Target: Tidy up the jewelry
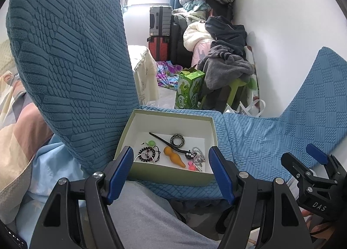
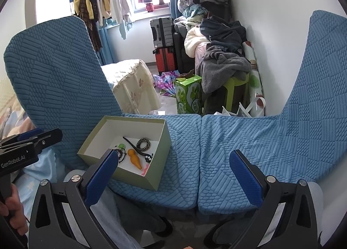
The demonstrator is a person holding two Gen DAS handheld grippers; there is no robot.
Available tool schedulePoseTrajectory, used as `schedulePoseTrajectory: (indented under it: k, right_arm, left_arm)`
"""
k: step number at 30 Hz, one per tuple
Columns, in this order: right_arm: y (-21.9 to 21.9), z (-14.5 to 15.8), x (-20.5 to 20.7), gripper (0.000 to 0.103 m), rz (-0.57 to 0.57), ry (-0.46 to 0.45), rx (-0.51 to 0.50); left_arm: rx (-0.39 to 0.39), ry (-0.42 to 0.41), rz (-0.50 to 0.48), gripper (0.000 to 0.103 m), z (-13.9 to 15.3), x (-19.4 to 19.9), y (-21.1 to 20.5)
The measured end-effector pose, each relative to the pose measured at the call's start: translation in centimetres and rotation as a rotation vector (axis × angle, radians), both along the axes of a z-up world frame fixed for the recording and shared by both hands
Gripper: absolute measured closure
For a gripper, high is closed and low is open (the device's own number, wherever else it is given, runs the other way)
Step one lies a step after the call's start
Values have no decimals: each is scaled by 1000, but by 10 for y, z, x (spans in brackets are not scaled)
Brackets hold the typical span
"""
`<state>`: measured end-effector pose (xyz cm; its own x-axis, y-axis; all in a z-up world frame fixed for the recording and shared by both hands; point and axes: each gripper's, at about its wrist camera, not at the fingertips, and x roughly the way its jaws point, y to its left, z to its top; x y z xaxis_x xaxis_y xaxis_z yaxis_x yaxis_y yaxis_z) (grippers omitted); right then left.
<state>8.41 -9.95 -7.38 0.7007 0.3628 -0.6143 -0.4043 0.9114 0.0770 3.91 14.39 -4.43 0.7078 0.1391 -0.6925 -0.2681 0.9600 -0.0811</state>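
Observation:
An open pale green box [image 1: 171,178] [image 2: 161,140] with a white inside sits on a blue chair seat [image 1: 256,140] [image 2: 238,147]. In it lie a black hair stick [image 1: 164,141], a patterned ring [image 1: 177,140] [image 2: 144,143], an orange gourd pendant [image 1: 174,157] [image 2: 135,159], dark bead bracelets [image 1: 148,153], a silver bead chain [image 1: 198,154] and a pink charm [image 1: 192,166]. My left gripper [image 1: 171,160] hovers open just in front of the box, nothing between its blue pads. My right gripper [image 2: 173,166] stands open over the seat, right of the box, holding nothing.
Blue chair backs rise at left [image 1: 69,60] and right [image 2: 321,71]. Beyond the seats stand a green carton [image 1: 189,89], a green stool [image 2: 236,88] piled with clothes, suitcases [image 2: 162,45] and a cloth-covered table [image 2: 132,84]. My grey-trousered leg [image 1: 147,212] lies below the grippers.

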Motion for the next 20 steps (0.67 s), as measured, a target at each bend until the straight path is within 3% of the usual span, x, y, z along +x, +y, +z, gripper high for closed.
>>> schedulePoseTrajectory:
  k: [20]
  right_arm:
    - [2, 1, 2, 0, 1, 1, -3]
  left_arm:
    - [2, -7, -13, 31, -6, 0, -2]
